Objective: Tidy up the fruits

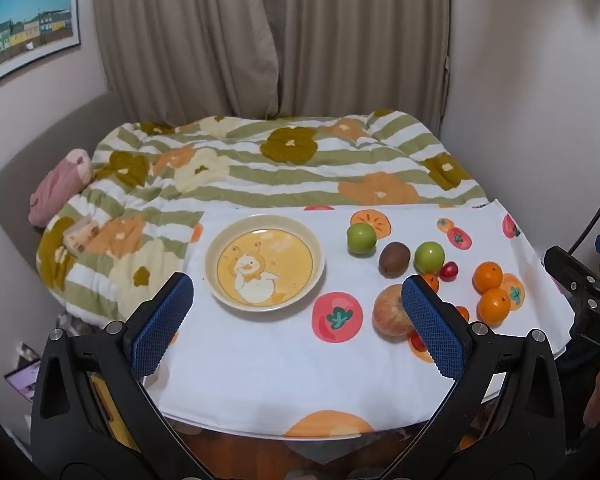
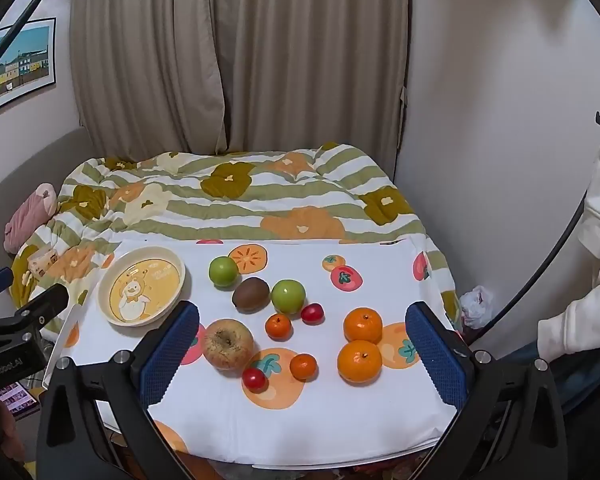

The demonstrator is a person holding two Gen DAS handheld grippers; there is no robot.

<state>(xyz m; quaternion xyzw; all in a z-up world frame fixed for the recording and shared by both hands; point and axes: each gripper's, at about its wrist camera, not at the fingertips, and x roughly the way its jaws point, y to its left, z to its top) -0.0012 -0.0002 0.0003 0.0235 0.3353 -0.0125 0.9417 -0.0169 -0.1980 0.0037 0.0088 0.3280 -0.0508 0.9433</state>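
A cream plate with a yellow duck picture [image 1: 265, 262] [image 2: 142, 286] sits empty on the white fruit-print cloth. Right of it lie two green apples [image 2: 223, 271] [image 2: 288, 295], a brown kiwi [image 2: 251, 293], a reddish apple [image 2: 228, 344], two large oranges [image 2: 362, 325] [image 2: 359, 361], two small mandarins [image 2: 278, 326] [image 2: 303, 366] and two red cherry tomatoes [image 2: 312, 313] [image 2: 254, 379]. My left gripper [image 1: 296, 324] is open and empty, above the cloth's near side by the plate. My right gripper [image 2: 302, 356] is open and empty, above the fruit cluster.
The cloth covers a small table [image 2: 236, 432] whose front edge is close to me. Behind it is a bed with a striped floral quilt [image 1: 260, 164] and a pink pillow [image 1: 58, 186]. Curtains and walls stand behind. A person's white sleeve [image 2: 596, 248] is at the right.
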